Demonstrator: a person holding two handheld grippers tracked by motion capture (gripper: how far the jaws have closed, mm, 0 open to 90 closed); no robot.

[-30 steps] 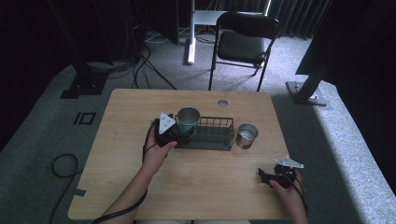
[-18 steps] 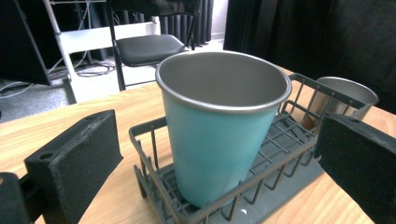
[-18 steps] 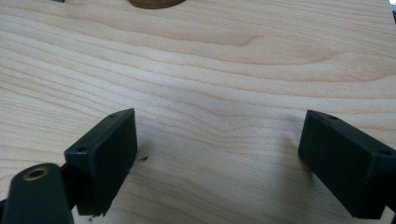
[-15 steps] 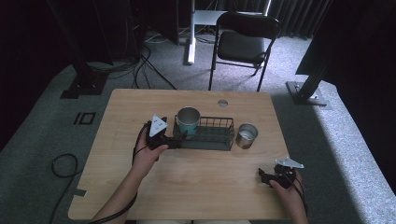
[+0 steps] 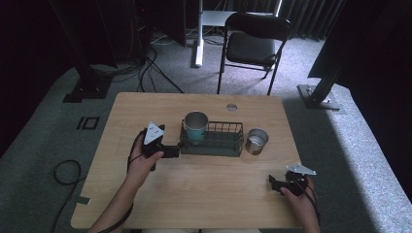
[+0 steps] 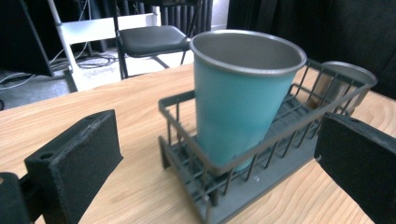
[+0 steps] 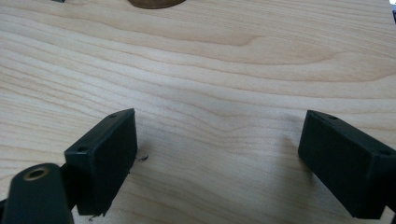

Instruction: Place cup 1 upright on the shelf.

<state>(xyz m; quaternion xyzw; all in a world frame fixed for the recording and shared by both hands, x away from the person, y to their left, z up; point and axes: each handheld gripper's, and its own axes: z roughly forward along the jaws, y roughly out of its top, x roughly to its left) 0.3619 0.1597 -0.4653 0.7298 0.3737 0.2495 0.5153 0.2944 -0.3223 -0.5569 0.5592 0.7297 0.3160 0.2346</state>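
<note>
A teal metal cup (image 5: 196, 127) (image 6: 238, 98) stands upright in the left end of a dark wire basket (image 5: 218, 143) (image 6: 280, 135) at the middle of the table. A silver cup (image 5: 255, 141) (image 6: 343, 79) sits on the table just right of the basket. My left gripper (image 5: 172, 152) (image 6: 217, 156) is open, held low just left of the basket and pointed at the teal cup, with nothing between its jaws. Over bare wood near the front right corner, my right gripper (image 5: 274, 184) (image 7: 224, 156) is open and holds nothing.
The wooden table (image 5: 145, 194) has a round cable hole (image 5: 231, 107) near its far edge. A black folding chair (image 5: 252, 46) stands behind the table. Cables (image 5: 63, 170) lie on the carpet at left. A dark stand base (image 5: 320, 97) sits at the far right.
My left gripper has drawn back to the left, away from the teal cup, which stays in the basket. The right gripper has not moved.
</note>
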